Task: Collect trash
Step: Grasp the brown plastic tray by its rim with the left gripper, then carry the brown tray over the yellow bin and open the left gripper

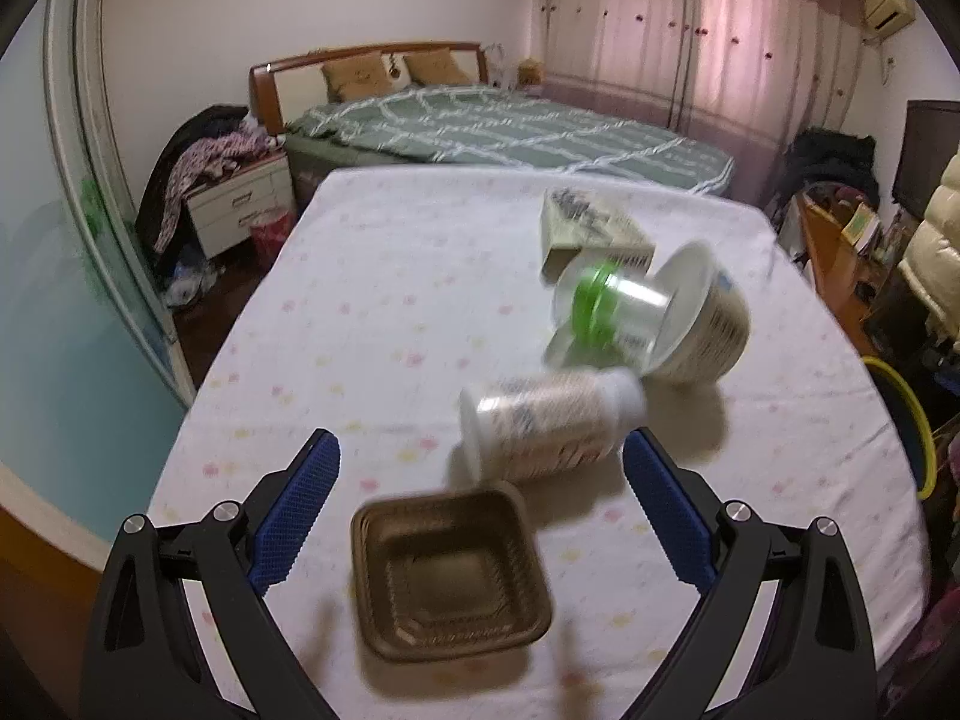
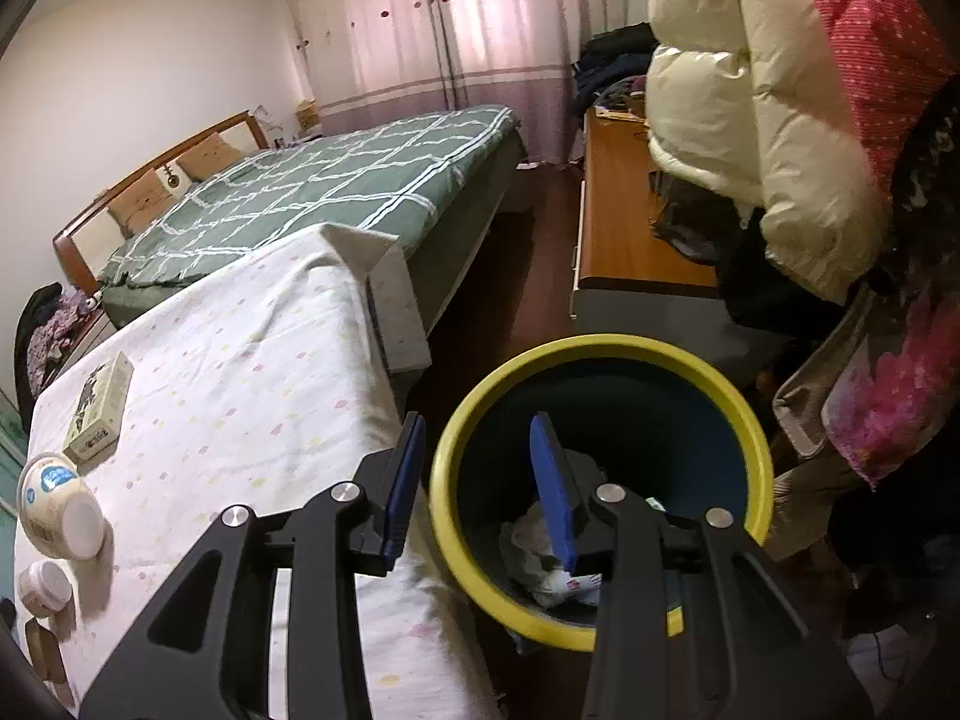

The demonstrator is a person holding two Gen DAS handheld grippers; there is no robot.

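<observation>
A cloth-covered table (image 1: pixel 420 276) in a bedroom holds a scatter of trash as two hand-held grippers work on either side of it. The left gripper (image 1: pixel 480 462) hangs above the near end of the table with its blue-padded jaws spread wide and nothing between the pads; below and between them lies a brown plastic tray (image 1: pixel 450 570), open side up. Just beyond the tray a white printed cup (image 1: pixel 549 426) lies on its side, and past that a clear cup with a green band (image 1: pixel 612 312) sits tipped in the mouth of a paper bowl (image 1: pixel 714 324), also on its side. A small printed carton (image 1: pixel 594 228) rests flat behind the bowl, touching or nearly touching it. The left wrist view is blurred. The right gripper (image 2: pixel 477 480) is off the table's edge, over a blue bin with a yellow rim (image 2: pixel 600 348) that stands on the floor just beside the table; its jaws are partly open and empty, one finger (image 2: pixel 555 492) inside the bin's opening. Crumpled white waste (image 2: pixel 552 564) lies at the bottom of the bin. A bed with a green checked cover (image 2: pixel 312 192) stands beyond the table, and a cream padded jacket (image 2: pixel 750 120) hangs to the right.
</observation>
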